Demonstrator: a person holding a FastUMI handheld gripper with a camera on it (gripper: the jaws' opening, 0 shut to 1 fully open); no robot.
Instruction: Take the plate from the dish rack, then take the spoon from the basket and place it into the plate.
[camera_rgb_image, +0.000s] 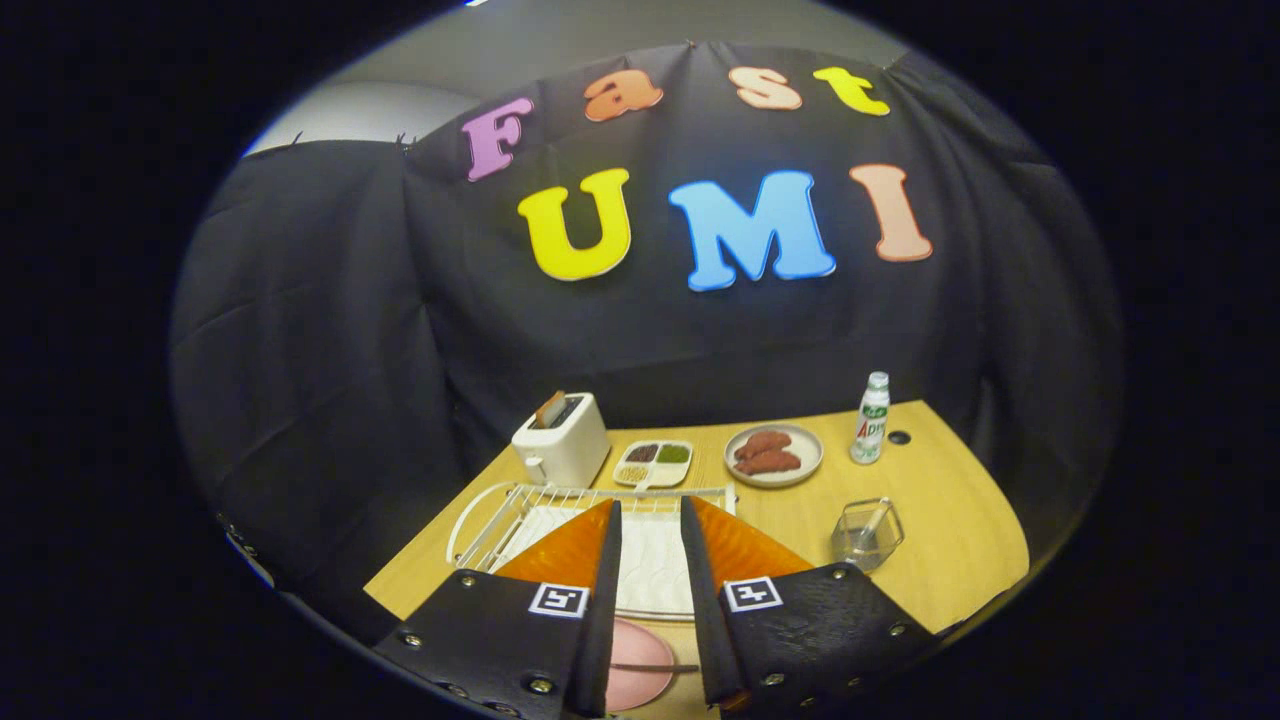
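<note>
Gripper (650, 560): fingers parted, holding nothing. Pink round plate (640, 668): near, below fingers, thin dark spoon (655, 667) across it. White wire dish rack (520, 510): beyond. Clear basket (866, 533): right. Advice: withdraw straight upward.

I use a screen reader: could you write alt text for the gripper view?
The open gripper hangs over a pink plate with a spoon lying across it. Beyond stand a white dish rack and a clear basket.
</note>
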